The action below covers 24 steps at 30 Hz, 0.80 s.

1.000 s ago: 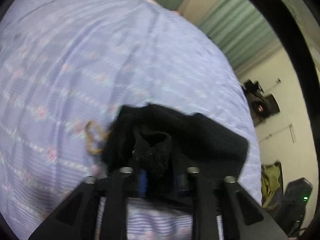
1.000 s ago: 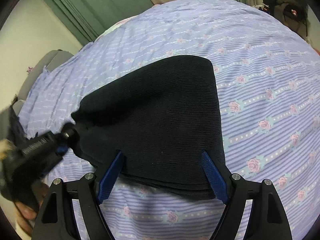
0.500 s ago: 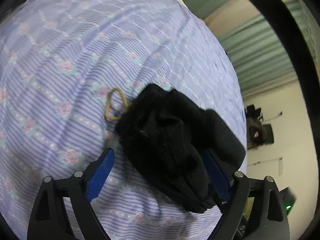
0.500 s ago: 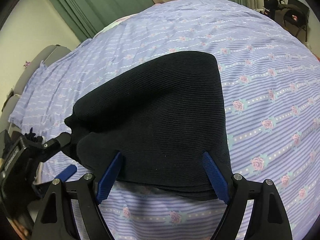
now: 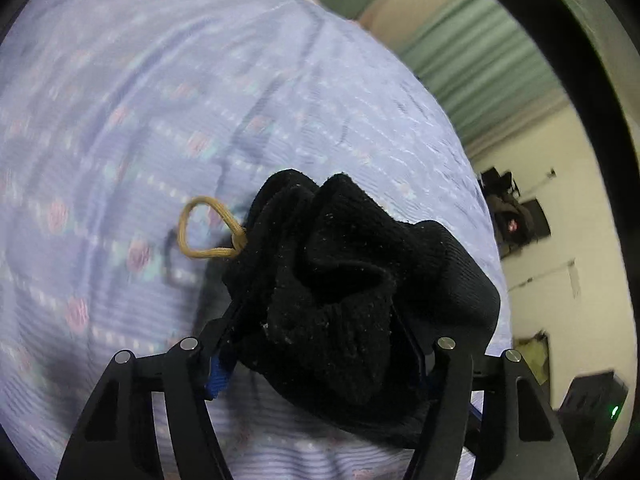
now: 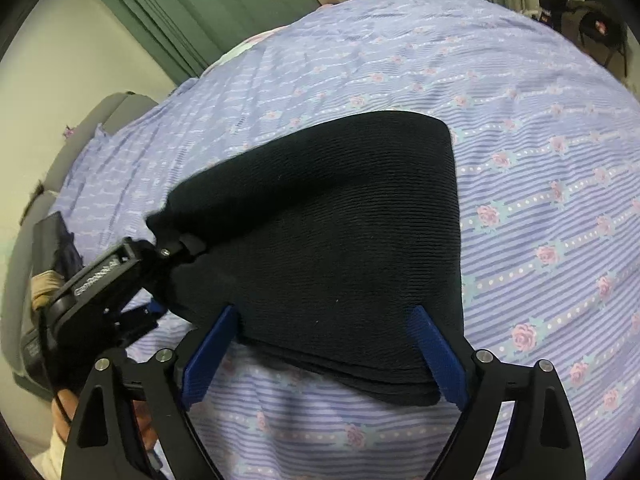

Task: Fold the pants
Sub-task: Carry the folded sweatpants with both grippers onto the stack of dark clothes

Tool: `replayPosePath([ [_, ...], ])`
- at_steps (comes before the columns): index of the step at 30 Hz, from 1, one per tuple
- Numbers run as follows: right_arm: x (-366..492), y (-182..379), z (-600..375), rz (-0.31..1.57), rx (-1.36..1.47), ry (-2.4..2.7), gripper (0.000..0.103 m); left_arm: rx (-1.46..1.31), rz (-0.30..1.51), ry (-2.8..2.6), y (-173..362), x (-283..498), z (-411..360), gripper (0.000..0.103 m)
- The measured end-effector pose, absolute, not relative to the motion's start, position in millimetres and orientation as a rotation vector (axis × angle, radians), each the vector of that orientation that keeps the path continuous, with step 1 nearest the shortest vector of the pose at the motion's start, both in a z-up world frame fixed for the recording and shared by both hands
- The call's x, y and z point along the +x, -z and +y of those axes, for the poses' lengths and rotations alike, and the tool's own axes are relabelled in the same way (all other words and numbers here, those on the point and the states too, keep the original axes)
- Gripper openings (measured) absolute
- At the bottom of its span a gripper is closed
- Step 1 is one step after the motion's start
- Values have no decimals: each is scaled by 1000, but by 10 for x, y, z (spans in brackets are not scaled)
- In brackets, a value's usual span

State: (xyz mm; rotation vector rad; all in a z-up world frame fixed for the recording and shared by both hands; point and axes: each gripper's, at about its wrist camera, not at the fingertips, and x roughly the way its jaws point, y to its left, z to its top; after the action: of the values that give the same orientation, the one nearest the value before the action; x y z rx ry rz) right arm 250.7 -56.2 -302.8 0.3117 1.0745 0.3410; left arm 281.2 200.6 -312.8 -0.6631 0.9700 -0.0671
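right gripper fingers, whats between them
The folded black pants fill the gap between the open right gripper fingers, resting on the floral bedsheet, as the right wrist view shows.

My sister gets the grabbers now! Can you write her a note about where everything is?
Left gripper: fingers sit either side of the bunched waist end of the black ribbed knit pants, by the tan drawstring loop. Whether it is pinching is unclear.
Right gripper: open, straddling the near edge of the pants, not gripping.
The pants lie folded in layers on the lilac rose-striped bedsheet.
Left to do, probably: tidy the bunched waist end flat, then let go.
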Motion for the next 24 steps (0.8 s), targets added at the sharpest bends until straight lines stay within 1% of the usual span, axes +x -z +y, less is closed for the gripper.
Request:
replayPosePath([
  [1, 2515, 3046, -583, 1079, 323, -345, 92, -655, 997, 60, 3205, 2834, 2010, 72],
  [2, 2524, 3066, -597, 1085, 328, -349, 92, -673, 1006, 49, 3268, 2872, 2032, 81],
  [3, 2532, 3073, -603, 1089, 326, -358, 91, -710, 1006, 38, 3345, 2862, 2078, 84],
  [4, 2541, 3068, -620, 1088, 322, -375, 91, -746, 1007, 42, 3405, 2854, 2111, 86],
  [7, 2590, 3022, -738, 1067, 344, -357, 91, -789, 999, 55, 3471, 2827, 2140, 89],
  [12, 2912, 3195, -1006, 1063, 456, -265, 91, -812, 987, 78, 3535, 2860, 2093, 88],
  [17, 3208, 3468, -1155, 1080, 563, -278, 88, -774, 977, 121, 3562, 2879, 2069, 83],
  [20, 3319, 3589, -1113, 1088, 553, -305, 83, -750, 976, 136, 3503, 2850, 2064, 78],
  [21, 3361, 3621, -1109, 1091, 566, -317, 80, -740, 973, 141, 3481, 2827, 2059, 77],
  [22, 3400, 3648, -1102, 1095, 586, -330, 74, -728, 971, 143, 3463, 2813, 2047, 75],
  [23, 3437, 3668, -1087, 1102, 603, -345, 74, -719, 968, 144, 3443, 2797, 2039, 72],
  [24, 3460, 3676, -1066, 1110, 601, -344, 71, -724, 966, 147, 3434, 2780, 2054, 71],
])
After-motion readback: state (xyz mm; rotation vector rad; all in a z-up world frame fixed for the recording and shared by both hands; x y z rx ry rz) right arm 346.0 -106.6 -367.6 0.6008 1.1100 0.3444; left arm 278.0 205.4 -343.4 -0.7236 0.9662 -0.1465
